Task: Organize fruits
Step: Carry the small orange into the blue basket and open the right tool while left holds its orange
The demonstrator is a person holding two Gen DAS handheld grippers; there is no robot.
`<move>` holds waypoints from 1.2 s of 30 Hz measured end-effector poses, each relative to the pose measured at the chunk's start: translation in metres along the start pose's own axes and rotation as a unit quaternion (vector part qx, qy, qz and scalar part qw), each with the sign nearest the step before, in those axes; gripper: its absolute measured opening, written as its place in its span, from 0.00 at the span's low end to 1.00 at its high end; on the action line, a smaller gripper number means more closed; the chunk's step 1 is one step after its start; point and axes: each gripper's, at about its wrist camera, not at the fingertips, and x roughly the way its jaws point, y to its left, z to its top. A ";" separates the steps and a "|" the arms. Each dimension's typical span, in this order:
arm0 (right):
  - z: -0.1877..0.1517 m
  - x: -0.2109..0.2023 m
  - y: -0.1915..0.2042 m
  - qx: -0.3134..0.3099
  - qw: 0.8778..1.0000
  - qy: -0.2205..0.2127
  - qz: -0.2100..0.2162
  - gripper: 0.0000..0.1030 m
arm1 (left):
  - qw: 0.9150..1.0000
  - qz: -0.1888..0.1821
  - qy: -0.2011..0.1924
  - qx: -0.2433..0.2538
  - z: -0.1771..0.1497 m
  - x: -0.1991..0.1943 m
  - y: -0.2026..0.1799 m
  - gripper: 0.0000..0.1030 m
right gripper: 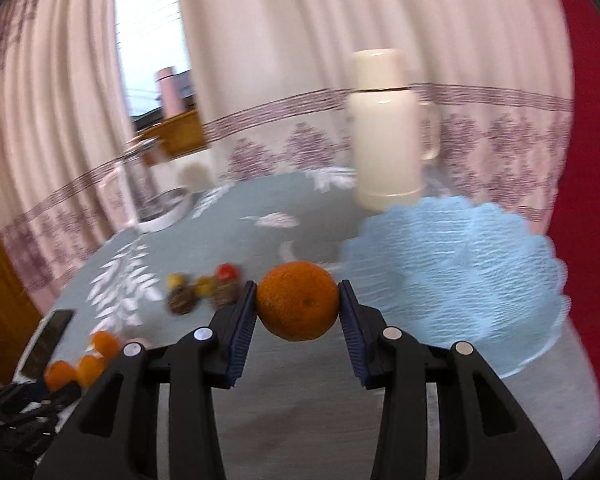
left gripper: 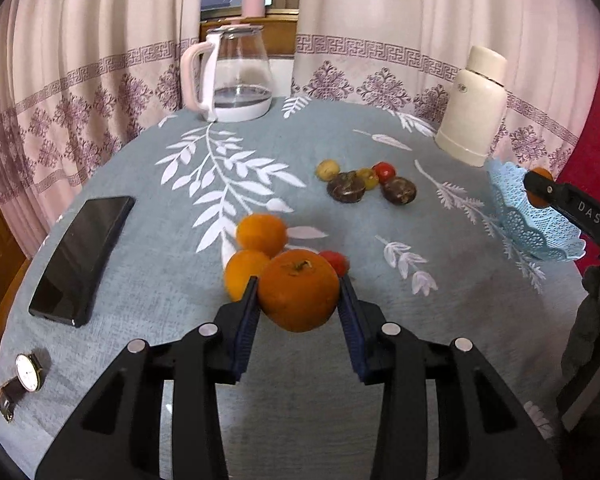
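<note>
Orange fruit [left gripper: 299, 294] — dimpled, stem up — apparently clamped.

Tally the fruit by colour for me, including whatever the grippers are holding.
Orange fruits: 4
Red fruits: 2
Yellow fruits: 2
Dark brown fruits: 2
Total: 10

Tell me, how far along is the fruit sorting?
Early on. The blue basket shows no fruit inside from here. The left gripper holds an orange; the right gripper carries another orange near the basket. Two oranges and small fruits remain on the tablecloth.
</note>
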 end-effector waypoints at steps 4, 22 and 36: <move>0.004 0.004 -0.038 0.027 0.999 0.006 -0.040 0.40 | 1.000 -0.005 -0.008 0.008 0.006 -0.005 -0.010 0.39; -0.001 0.020 -0.097 0.069 0.992 0.042 -0.099 0.41 | 0.999 -0.018 -0.022 0.034 0.021 -0.011 -0.045 0.39; -0.006 0.016 -0.108 0.109 0.989 0.022 -0.096 0.43 | 0.997 -0.042 -0.030 0.058 0.038 -0.007 -0.081 0.39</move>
